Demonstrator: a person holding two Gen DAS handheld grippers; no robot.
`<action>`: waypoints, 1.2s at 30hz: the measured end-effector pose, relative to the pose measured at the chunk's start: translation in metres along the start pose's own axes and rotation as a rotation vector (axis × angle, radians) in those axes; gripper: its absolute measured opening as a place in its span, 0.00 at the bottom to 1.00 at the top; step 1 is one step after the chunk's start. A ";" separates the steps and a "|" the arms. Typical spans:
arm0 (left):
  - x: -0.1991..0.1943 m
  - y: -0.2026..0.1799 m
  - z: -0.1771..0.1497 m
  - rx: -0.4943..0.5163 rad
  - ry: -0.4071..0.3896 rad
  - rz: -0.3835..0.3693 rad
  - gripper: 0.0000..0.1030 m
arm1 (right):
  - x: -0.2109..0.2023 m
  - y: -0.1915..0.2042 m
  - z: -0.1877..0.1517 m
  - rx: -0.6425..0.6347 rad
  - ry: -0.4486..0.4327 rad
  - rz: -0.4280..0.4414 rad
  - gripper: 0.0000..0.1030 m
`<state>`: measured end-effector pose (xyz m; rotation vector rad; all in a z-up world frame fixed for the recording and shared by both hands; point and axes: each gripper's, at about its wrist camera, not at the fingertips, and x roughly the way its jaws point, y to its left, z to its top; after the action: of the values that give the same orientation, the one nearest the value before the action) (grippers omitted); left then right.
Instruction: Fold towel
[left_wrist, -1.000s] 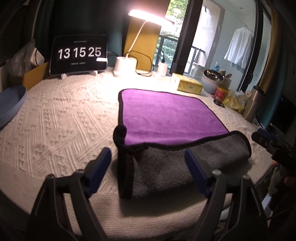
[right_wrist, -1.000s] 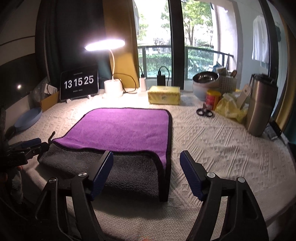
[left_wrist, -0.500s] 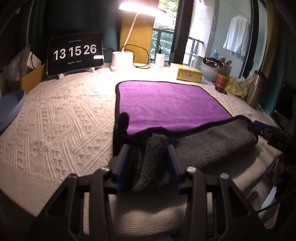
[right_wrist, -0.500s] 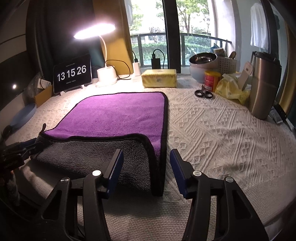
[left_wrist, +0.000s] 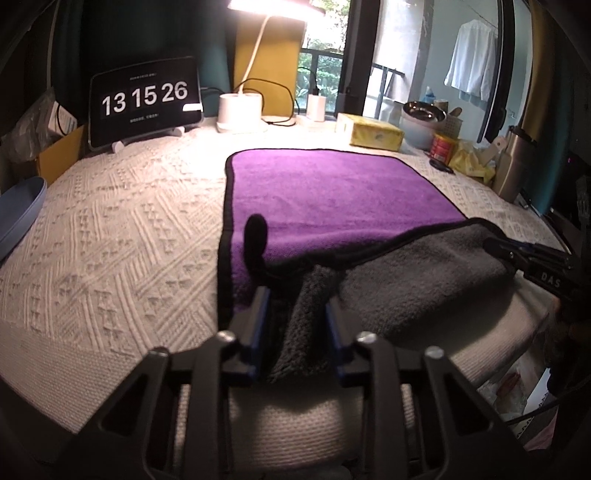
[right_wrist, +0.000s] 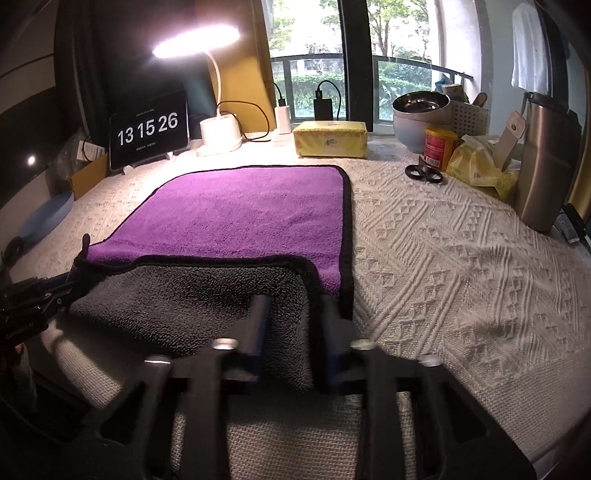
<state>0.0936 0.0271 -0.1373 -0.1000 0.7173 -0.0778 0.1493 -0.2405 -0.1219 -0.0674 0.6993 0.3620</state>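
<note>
A purple towel (left_wrist: 332, 195) with a black hem and a grey underside lies flat on the white knitted table cover (left_wrist: 122, 229); it also shows in the right wrist view (right_wrist: 251, 218). Its near edge hangs over the table's front, grey side out. My left gripper (left_wrist: 297, 302) is shut on the towel's near left corner, with grey cloth bunched between the fingers. My right gripper (right_wrist: 291, 306) is shut on the near right corner. Each gripper shows at the edge of the other's view.
At the back stand a clock tablet (left_wrist: 146, 99), a lit desk lamp (right_wrist: 218, 133), and a yellow box (right_wrist: 330, 138). On the right are scissors (right_wrist: 424, 173), a red can (right_wrist: 439, 147), a steel bowl (right_wrist: 421, 103) and a steel flask (right_wrist: 545, 158). A blue plate (left_wrist: 20, 214) lies on the left.
Both grippers went from wide open around the hanging near corners to shut on them. The pinched grey edge has lifted and bunched a little.
</note>
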 end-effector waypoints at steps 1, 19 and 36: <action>-0.001 0.000 0.000 -0.002 -0.002 -0.005 0.21 | -0.002 0.000 0.000 -0.001 -0.009 -0.004 0.09; -0.032 -0.007 0.037 0.015 -0.097 -0.072 0.17 | -0.043 0.007 0.028 -0.036 -0.166 -0.012 0.06; -0.009 0.005 0.090 0.048 -0.165 -0.029 0.17 | -0.028 0.002 0.076 -0.062 -0.234 -0.012 0.06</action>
<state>0.1463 0.0383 -0.0648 -0.0705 0.5489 -0.1133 0.1761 -0.2336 -0.0461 -0.0869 0.4563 0.3731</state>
